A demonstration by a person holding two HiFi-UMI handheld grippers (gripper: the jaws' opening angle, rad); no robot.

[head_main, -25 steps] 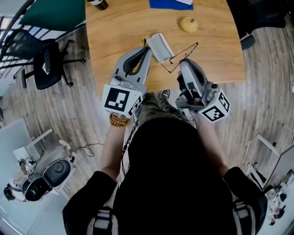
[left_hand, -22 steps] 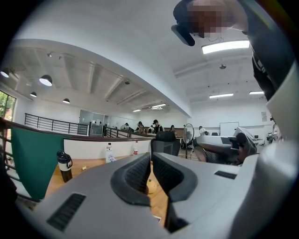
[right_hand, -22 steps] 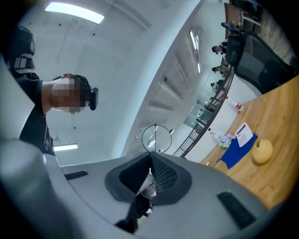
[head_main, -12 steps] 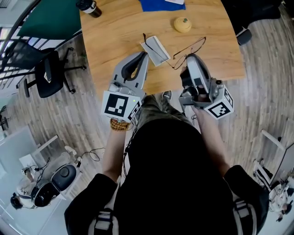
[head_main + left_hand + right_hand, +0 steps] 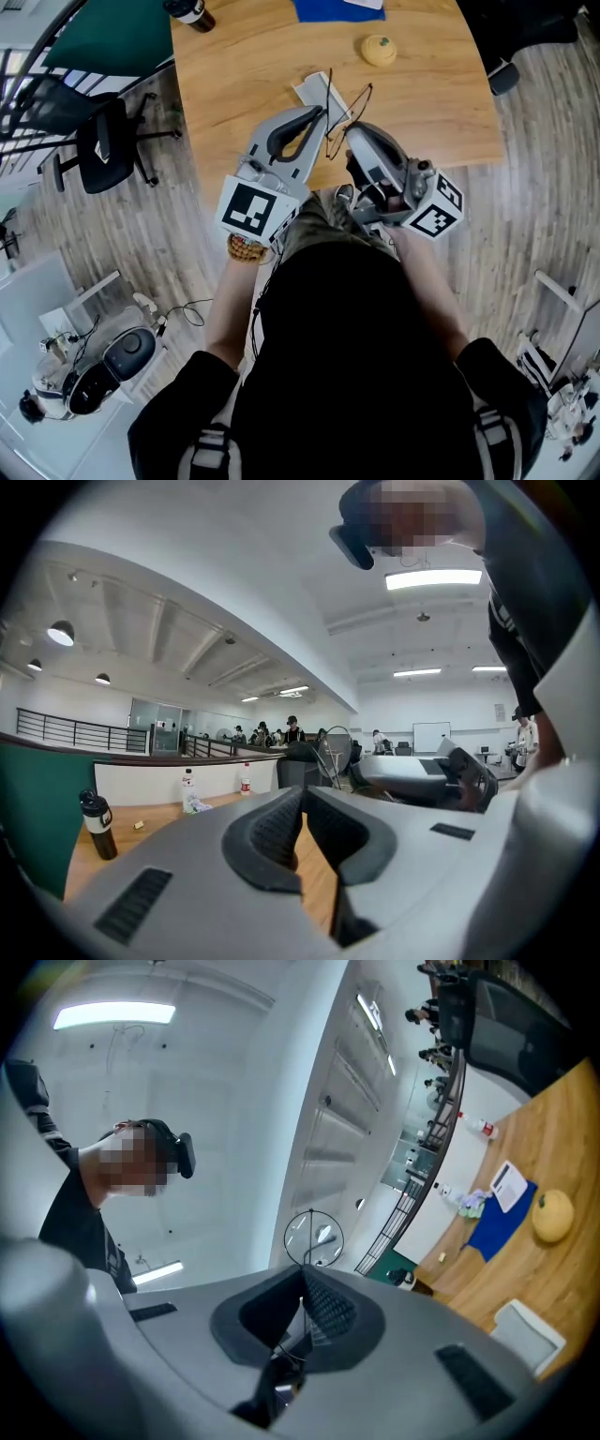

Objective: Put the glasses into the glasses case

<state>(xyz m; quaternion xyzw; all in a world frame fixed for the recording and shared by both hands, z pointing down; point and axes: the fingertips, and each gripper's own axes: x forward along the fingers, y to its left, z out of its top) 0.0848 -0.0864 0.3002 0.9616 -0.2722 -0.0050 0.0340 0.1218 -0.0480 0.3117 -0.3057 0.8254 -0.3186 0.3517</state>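
Note:
The wire-rimmed glasses (image 5: 343,114) hang in the air over the near part of the wooden table (image 5: 244,66), with my right gripper (image 5: 350,132) shut on their frame. In the right gripper view one round lens (image 5: 314,1238) stands just past the closed tips (image 5: 302,1290). The white glasses case (image 5: 313,87) lies on the table just beyond both grippers, also low at the right as the case (image 5: 531,1331). My left gripper (image 5: 322,112) is shut with nothing in it, its tip close to the left of the glasses and near the case. From the left gripper view (image 5: 302,791) the glasses (image 5: 331,754) show just ahead.
A yellow fruit (image 5: 380,49) and a blue cloth (image 5: 338,9) lie further back on the table. A dark bottle (image 5: 189,12) stands at the far left corner. An office chair (image 5: 101,141) stands on the floor to the left. The near table edge runs under both grippers.
My right gripper has swung the glasses to the left, beside the left gripper's tip, and the glasses now stand more on edge. My left gripper has shifted slightly right, towards the case.

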